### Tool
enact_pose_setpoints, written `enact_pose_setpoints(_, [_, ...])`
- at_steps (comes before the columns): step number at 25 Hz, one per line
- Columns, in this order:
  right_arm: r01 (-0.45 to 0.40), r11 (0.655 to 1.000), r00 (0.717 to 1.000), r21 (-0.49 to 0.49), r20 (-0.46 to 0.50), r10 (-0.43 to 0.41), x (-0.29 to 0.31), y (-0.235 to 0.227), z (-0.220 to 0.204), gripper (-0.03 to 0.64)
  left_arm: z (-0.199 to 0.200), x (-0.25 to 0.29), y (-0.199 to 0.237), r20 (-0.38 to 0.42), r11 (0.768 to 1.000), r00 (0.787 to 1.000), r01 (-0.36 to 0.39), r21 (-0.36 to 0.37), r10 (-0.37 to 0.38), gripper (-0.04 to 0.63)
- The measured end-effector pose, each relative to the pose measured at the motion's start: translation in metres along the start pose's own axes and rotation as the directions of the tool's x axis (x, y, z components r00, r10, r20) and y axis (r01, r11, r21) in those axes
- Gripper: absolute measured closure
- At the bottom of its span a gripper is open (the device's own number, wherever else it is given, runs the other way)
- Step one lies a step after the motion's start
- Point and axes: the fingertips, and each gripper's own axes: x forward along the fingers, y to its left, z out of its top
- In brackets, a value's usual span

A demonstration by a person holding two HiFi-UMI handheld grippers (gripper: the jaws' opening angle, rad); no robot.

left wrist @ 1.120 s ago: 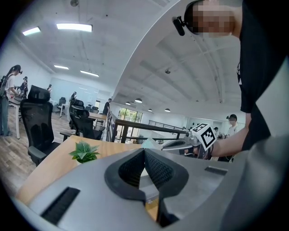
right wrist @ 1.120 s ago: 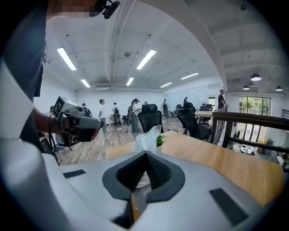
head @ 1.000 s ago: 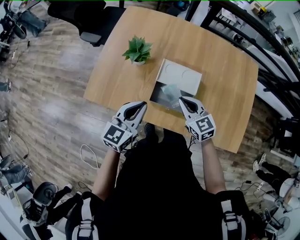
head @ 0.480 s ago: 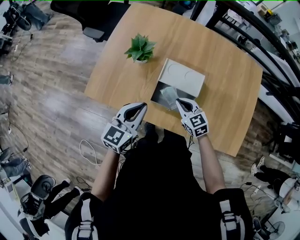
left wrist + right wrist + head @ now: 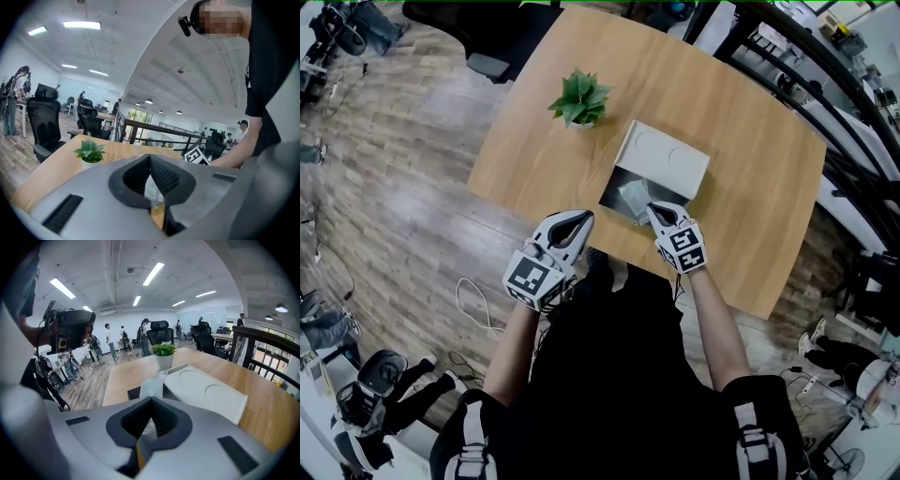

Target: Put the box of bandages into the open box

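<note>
Both grippers closed; right gripper (image 5: 657, 212) at the open box (image 5: 610, 190).
The clear-wrapped box of bandages (image 5: 634, 196) lies inside the open box on the table (image 5: 741, 187), just ahead of the right gripper's closed jaws. The left gripper (image 5: 582, 216), jaws together and empty, is at the table's near edge, well clear of the box.
</note>
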Motion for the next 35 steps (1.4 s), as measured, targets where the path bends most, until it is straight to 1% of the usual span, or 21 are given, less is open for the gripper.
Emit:
enact_pose_setpoints(4, [-0.011,1.0,0.998,-0.019,-0.054,0.01,0.011,-0.004,-0.011,0.594,-0.001,0.004,-0.001,0.004,1.0,1.0,0.001,-0.009,-0.001,0.574])
enact_pose_setpoints(12, [-0.017,0.999,0.992,-0.029,-0.129,0.013,0.025,-0.007,-0.024,0.594,-0.001,0.005,-0.003,-0.008,1.0,1.0,0.002,-0.006,-0.002,0.572])
enact_pose_setpoints(19, [-0.043,0.999,0.98,-0.034,-0.198,0.035,0.036,-0.007,-0.033,0.592,0.002,0.005,-0.001,-0.009,1.0,1.0,-0.006,-0.004,0.006,0.572])
enact_pose_setpoints(26, [-0.065,0.997,0.971,-0.048,-0.232,0.053,0.044,-0.004,-0.036,0.592,0.003,0.005,0.001,-0.009,1.0,1.0,-0.011,-0.005,0.011,0.572])
enact_pose_setpoints(35, [-0.062,0.995,0.964,-0.076,-0.264,0.04,0.047,-0.005,-0.045,0.584,0.002,0.003,-0.005,-0.014,1.0,1.0,-0.002,0.005,0.002,0.572])
